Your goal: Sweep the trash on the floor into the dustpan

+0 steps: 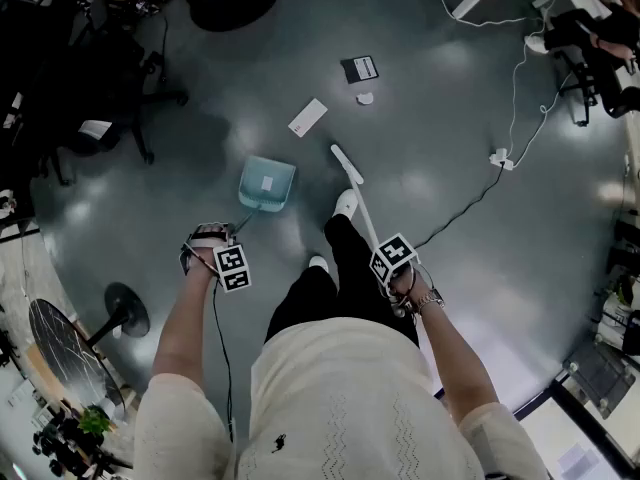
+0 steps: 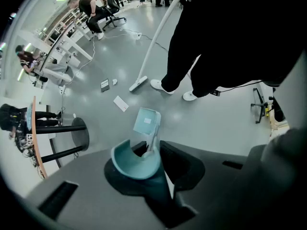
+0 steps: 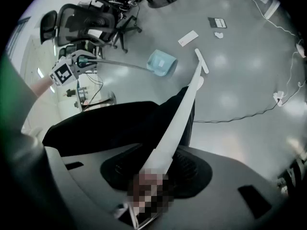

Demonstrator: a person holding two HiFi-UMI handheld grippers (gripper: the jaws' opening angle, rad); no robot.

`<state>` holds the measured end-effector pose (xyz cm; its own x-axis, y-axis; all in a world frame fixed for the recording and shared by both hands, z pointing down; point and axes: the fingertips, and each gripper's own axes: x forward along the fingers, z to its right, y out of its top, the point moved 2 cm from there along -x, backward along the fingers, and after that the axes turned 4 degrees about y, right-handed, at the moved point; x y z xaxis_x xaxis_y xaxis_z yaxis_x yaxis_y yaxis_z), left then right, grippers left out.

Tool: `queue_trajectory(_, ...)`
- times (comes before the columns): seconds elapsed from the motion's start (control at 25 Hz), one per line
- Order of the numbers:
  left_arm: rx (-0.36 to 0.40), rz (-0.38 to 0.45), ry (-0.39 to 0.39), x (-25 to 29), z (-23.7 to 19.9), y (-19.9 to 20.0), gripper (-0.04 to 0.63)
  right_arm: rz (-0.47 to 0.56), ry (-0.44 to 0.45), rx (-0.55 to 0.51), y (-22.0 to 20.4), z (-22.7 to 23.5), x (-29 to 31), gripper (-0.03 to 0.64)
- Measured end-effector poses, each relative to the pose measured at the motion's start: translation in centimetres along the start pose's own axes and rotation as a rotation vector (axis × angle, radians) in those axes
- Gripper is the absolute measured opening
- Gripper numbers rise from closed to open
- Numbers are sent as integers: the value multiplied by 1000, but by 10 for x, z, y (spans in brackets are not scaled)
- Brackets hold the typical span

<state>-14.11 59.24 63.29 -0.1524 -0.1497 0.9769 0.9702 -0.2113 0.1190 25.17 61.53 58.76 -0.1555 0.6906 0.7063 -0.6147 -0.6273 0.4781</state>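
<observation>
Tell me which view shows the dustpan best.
The head view: the dustpan shows whole from above, with nothing in front of it. The left gripper view shows mostly its handle end up close, with the pan foreshortened. The right gripper view shows it small and distant.

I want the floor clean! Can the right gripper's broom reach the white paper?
Probably yes. The right gripper is shut on the broom, whose head is close to the white paper, with only bare floor between them. The dustpan sits off to one side.

Head view steeply down, gripper views close along their jaws, all sharing dustpan.
</observation>
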Motion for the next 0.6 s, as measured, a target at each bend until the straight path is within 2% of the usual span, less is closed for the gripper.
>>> queue_trajectory(0.2, 51, -21, -11, 6, -80, -2, 92, -3, 8, 7, 44, 28, -52, 153)
queue_trajectory(0.32, 108, 0, -15, 15, -125, -10, 92, 21, 80, 84, 71, 21, -62, 155)
queue_trajectory(0.6, 323, 69, 38, 41, -231, -68, 92, 216, 268, 323, 147, -30, -74, 155)
